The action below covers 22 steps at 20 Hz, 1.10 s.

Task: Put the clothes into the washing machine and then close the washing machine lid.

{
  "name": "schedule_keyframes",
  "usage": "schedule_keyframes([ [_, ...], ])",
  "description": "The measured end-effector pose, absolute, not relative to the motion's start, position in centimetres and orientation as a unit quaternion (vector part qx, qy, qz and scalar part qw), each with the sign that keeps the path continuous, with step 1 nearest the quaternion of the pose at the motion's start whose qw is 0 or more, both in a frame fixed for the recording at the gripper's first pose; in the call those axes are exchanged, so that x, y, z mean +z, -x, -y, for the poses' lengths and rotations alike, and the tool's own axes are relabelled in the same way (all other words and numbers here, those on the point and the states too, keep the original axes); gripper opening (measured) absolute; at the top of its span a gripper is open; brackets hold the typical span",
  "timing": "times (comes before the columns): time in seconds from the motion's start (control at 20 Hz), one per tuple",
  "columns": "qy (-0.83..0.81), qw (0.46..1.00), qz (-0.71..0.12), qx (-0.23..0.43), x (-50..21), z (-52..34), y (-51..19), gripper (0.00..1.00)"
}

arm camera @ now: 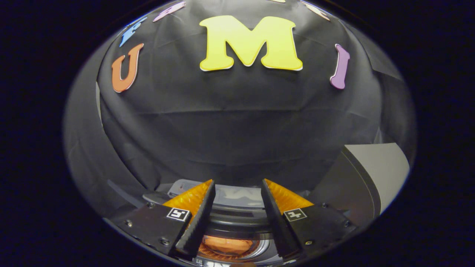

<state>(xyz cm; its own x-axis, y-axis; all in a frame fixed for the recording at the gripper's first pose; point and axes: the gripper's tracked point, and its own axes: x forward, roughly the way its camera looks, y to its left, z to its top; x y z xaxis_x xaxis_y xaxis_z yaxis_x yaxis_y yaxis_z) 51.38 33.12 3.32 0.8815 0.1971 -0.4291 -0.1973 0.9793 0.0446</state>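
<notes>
Fingers [237, 207] stand well apart, with nothing held between them. Directly below the gap lies the washing machine [237, 222], seen from above, its round drum mouth opening upward toward the fingers. Down inside the drum sits an orange bundle of clothes [227, 245], between the two fingers and lower than their tips; its long axis cannot be told, since the fingers cover its ends. Beyond the drum's dark rim a pale, glossy panel [237, 196] of the machine stretches across between the fingertips and a little past them. Off to the right of the right finger rises the washing machine lid [365, 178], raised and tilted, its dark underside turned toward the drum and its light outer face turned away. Farther still hangs the booth's black cloth wall [237, 122].
</notes>
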Motion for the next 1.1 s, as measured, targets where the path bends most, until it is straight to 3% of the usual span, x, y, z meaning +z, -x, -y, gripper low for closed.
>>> schedule_keyframes([
  [0.7,0.037,0.964,-0.242,0.107,-2.4,-32.3,-44.3,0.78],
  [1.1,0.038,0.972,-0.205,0.11,0.2,-29.7,-41.0,0.8],
])
